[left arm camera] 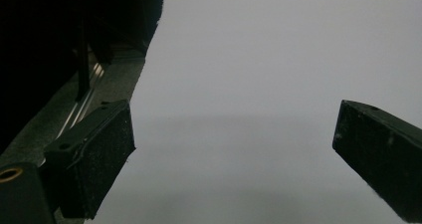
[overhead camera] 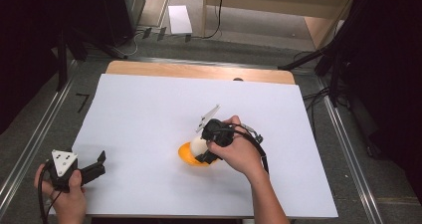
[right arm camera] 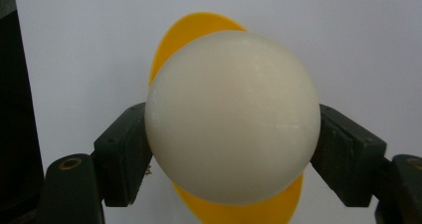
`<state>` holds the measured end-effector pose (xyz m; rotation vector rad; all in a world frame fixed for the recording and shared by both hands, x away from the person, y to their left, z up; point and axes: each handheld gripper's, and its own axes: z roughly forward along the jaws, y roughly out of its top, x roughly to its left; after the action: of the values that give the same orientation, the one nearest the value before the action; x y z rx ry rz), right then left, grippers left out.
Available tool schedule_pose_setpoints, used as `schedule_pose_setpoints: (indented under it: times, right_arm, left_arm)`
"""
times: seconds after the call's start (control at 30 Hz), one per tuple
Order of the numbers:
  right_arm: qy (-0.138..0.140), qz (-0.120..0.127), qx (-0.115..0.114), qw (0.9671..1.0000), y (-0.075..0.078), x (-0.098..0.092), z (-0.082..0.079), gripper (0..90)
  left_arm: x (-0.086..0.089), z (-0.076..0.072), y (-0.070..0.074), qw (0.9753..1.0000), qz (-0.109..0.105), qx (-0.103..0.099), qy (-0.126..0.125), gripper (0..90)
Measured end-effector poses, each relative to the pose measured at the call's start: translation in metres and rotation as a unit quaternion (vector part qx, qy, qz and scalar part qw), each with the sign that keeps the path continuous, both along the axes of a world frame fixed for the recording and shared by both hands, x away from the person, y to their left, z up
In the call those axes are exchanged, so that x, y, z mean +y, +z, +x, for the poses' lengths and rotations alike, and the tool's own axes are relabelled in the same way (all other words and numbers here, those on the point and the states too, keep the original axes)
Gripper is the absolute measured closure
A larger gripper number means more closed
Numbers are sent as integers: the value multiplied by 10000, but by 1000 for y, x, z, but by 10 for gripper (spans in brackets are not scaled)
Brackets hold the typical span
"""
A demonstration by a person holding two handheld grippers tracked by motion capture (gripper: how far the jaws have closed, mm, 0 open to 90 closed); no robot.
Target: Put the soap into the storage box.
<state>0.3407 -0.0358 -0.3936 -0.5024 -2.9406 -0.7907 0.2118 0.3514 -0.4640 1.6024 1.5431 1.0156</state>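
High view: white sheet (overhead camera: 149,114) covers most of the wooden table (overhead camera: 199,70), whose bare wood shows along the far edge. Right gripper (overhead camera: 201,152), held in the person's right hand (overhead camera: 241,152), sits near the middle of the sheet, slightly to the right, pointing down and left. Its jaws are closed around a white ball (overhead camera: 198,144) directly over an orange dish (overhead camera: 188,154) that lies on the sheet. Left gripper (overhead camera: 102,164) is at the near left corner, held in the left hand (overhead camera: 67,196), jaws parted, nothing between them; well apart from the ball and dish

Left gripper view: both black jaws stand wide apart over bare white sheet (left arm camera: 273,59); dark floor and a metal rail (left arm camera: 84,104) at left

Right gripper view: white ball (right arm camera: 233,117) clamped between the two jaws, one pad touching each side. Orange dish (right arm camera: 191,32) shows behind the ball, above and below it; whether ball touches dish, cannot tell
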Motion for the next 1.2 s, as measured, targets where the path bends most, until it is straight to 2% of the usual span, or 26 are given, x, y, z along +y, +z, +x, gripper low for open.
schedule_pose_setpoints:
  times: [0.3,0.47,0.6,0.7,0.8,0.9,0.93,1.03,1.2]
  right_arm:
    - [114,-224,79,9997,-10,7,-1,246]
    - [157,-250,80,9995,-11,9,-2,244]
    - [92,-104,19,9999,-8,6,-2,264]
    - [40,150,93,9998,-1,-1,-2,237]
    - [-86,167,28,9998,2,-10,0,226]
    - [-251,249,-69,9993,3,-18,2,180]
    - [-321,290,-143,9990,5,-22,2,138]
    - [-403,306,-190,9985,5,-25,2,127]
    - [-669,284,-275,9970,3,-37,3,10]
  left_arm:
    - [0,0,0,10000,13,15,-12,34]
    - [0,0,0,10000,16,24,-13,34]
    - [0,0,0,10000,-20,-3,-15,34]
    - [0,0,0,10000,-12,4,-23,34]
    - [0,0,0,10000,-15,8,-30,35]
    - [1,1,0,10000,-17,47,-43,34]
    - [0,1,0,10000,-7,70,-35,34]
    - [0,2,0,9999,-2,127,-38,34]
    - [0,4,0,9998,-4,185,-58,35]
